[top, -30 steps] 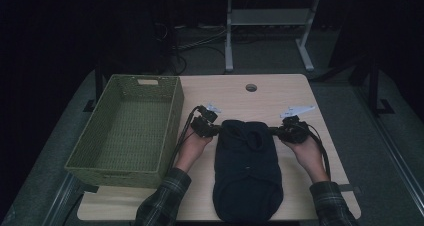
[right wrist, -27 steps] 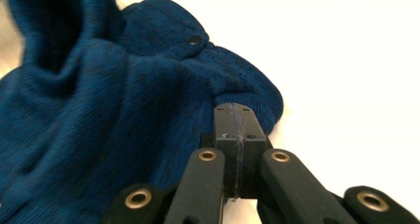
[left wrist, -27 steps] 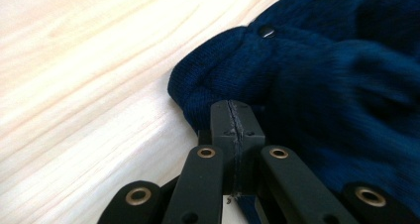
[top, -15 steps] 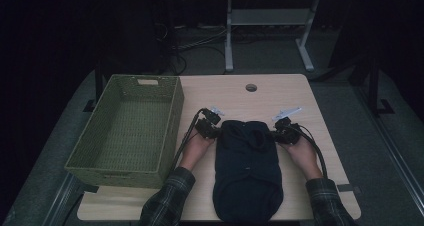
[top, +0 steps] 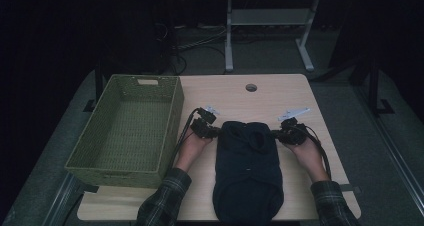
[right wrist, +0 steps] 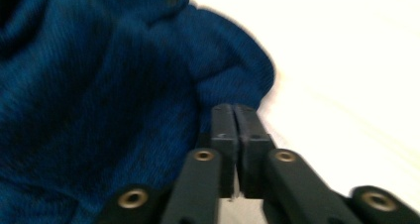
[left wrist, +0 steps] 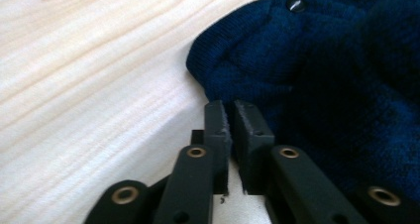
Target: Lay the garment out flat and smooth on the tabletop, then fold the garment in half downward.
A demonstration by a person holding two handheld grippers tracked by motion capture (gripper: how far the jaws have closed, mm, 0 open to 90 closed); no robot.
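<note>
A dark blue knit garment (top: 247, 166) lies folded lengthwise on the wooden table (top: 240, 93), its collar end away from the person. My left gripper (top: 216, 133) lies at its upper left corner, my right gripper (top: 276, 134) at its upper right corner. In the left gripper view the left gripper (left wrist: 230, 105) has a narrow gap between its jaws, which have just been opening; nothing is between them, and the garment (left wrist: 322, 75) begins right at the tips. In the right gripper view the right gripper (right wrist: 235, 107) shows a thin slit, jaws also just opening, empty, beside the garment (right wrist: 99, 85).
An empty green woven basket (top: 172, 121) stands on the table's left part, close to the left hand. A round cable hole (top: 251, 87) sits near the far edge. Beyond the table are a white stand's legs (top: 229, 46) and cables on the floor.
Both hands stay at the garment's top corners with almost no shift. The garment lies as before.
</note>
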